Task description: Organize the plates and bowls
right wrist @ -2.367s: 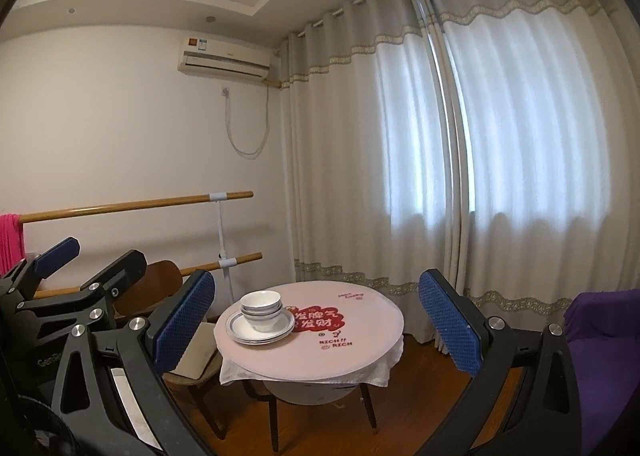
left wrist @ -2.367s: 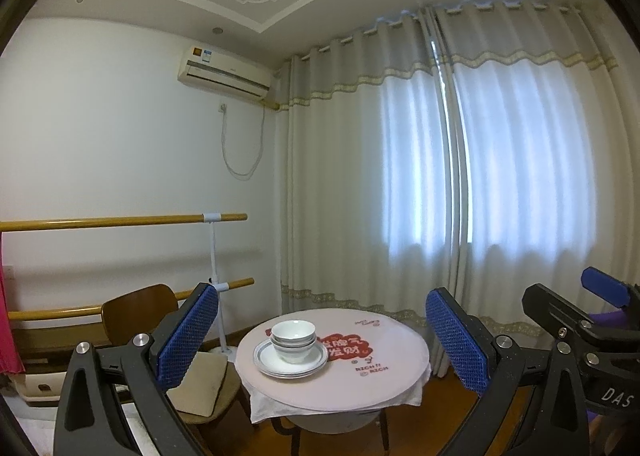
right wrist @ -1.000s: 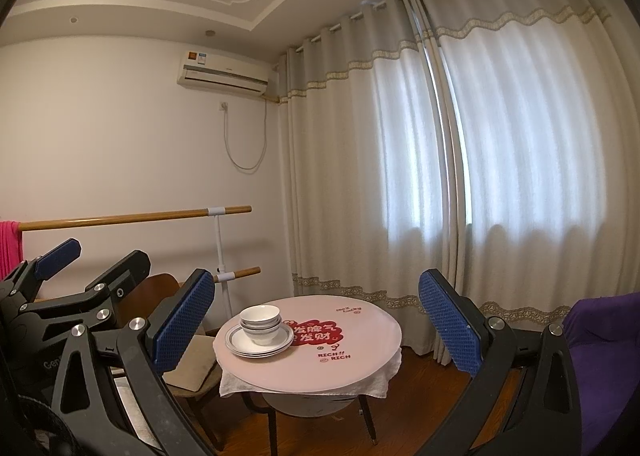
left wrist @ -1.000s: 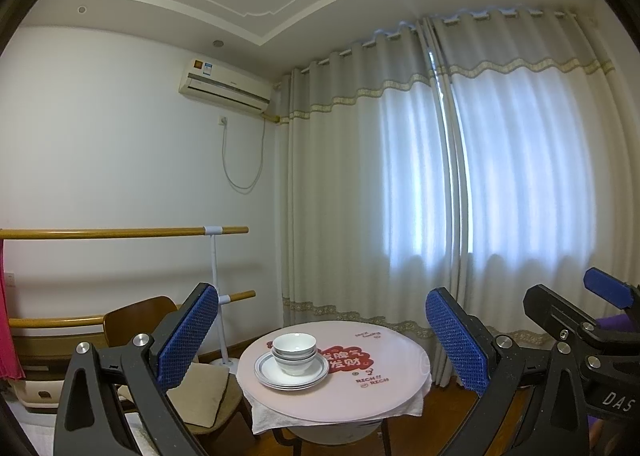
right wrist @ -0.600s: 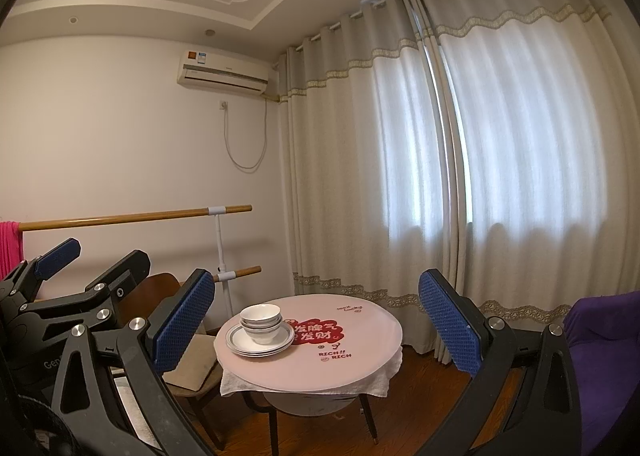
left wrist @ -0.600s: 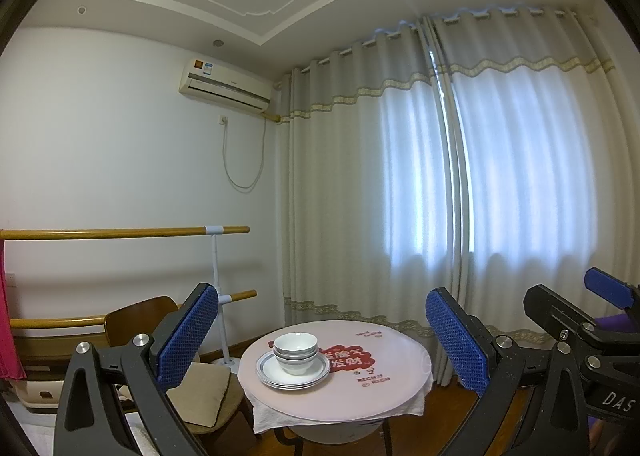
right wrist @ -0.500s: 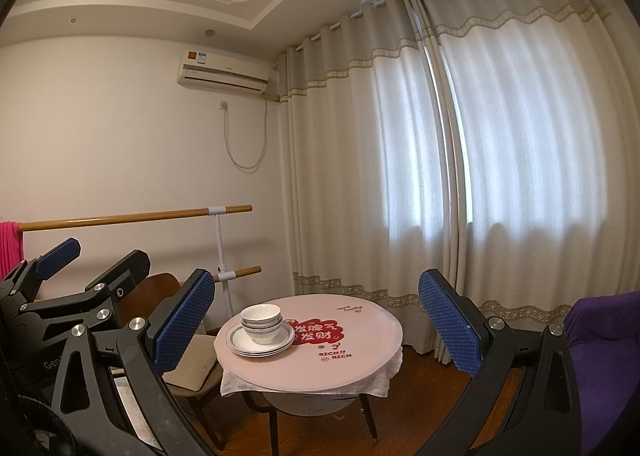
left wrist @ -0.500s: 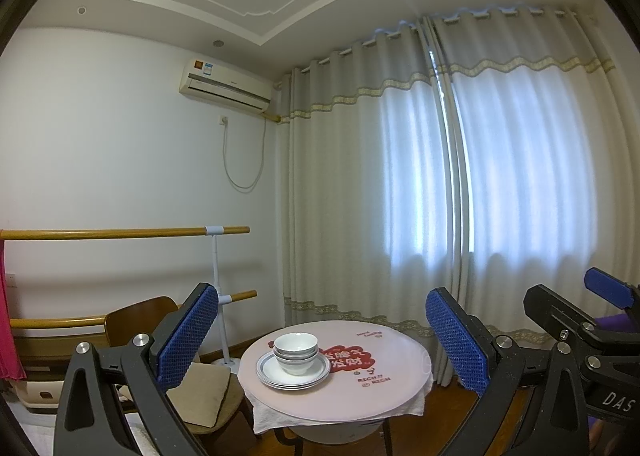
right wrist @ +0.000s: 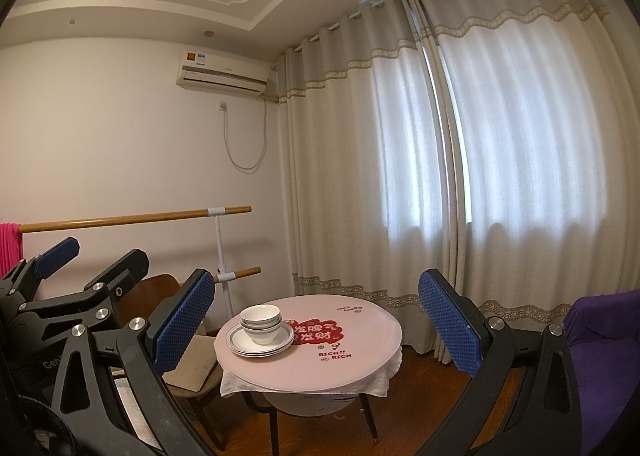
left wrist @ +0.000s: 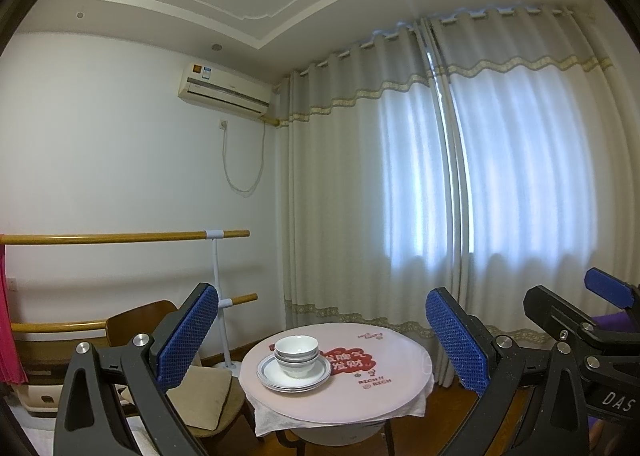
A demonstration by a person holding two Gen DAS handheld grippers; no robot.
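In the left wrist view, the left gripper (left wrist: 320,340) is up in the air, well away from the desk (left wrist: 384,388). Its jaws are wide open and hold nothing. Between the two blue pads sits the round pink desk with red writing on it. On the left part of the desk is a stack of plates (left wrist: 294,374). A stack of white bowls (left wrist: 297,354) sits on top of the plates. A chair (left wrist: 188,388) with a cushion stands just beside the desk on the left. Behind it are two wooden bars (left wrist: 120,237) on the wall. Curtains (left wrist: 440,196) hang behind the desk. The right gripper (left wrist: 592,320) shows at the right edge.

In the right wrist view, the right gripper (right wrist: 316,320) is also far back from the desk (right wrist: 340,360), with its jaws wide open and empty. The bowls (right wrist: 260,322) sit on the plates (right wrist: 259,340) at the left side of the desk. The left gripper (right wrist: 72,276) shows at the left edge. A purple seat (right wrist: 600,336) is at the right.
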